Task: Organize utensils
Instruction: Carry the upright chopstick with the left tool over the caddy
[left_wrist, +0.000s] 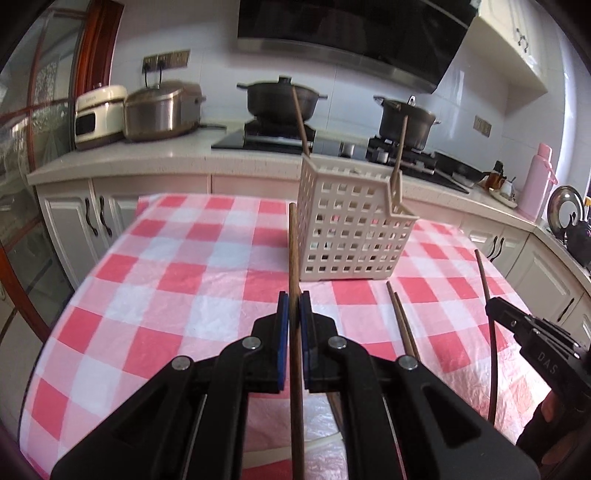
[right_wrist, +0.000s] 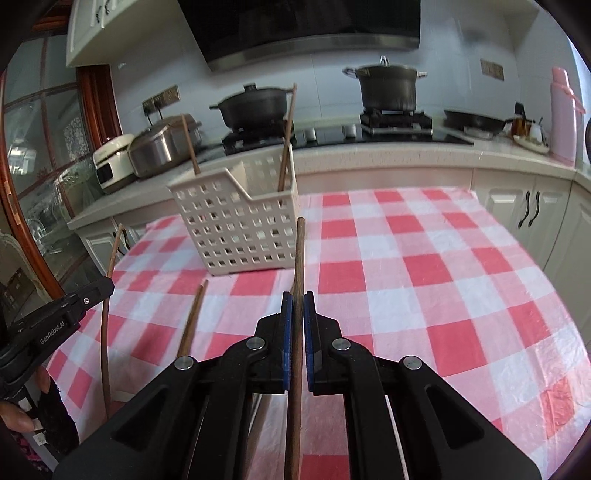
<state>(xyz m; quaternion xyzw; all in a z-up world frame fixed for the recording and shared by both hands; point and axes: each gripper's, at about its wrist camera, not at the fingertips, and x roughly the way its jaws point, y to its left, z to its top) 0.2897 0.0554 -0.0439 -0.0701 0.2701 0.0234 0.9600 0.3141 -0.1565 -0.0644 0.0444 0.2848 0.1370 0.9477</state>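
Left wrist view: left gripper (left_wrist: 294, 295) clenched on 1 wooden chopstick (left_wrist: 294, 251), shaft running between the blue pads (left_wrist: 283, 306) and poking past the tips toward the white slotted basket (left_wrist: 351, 236) on the checked tablecloth (left_wrist: 177, 258). 2 chopsticks (left_wrist: 301, 114) standing tilted inside the basket, 2 loose chopsticks (left_wrist: 402, 328) lying flat just right of the fingers. Right wrist view: right gripper (right_wrist: 297, 295) likewise clamped on its own chopstick (right_wrist: 299, 251), tip level with the basket's near corner. Only 1 loose stick clearly seen there.
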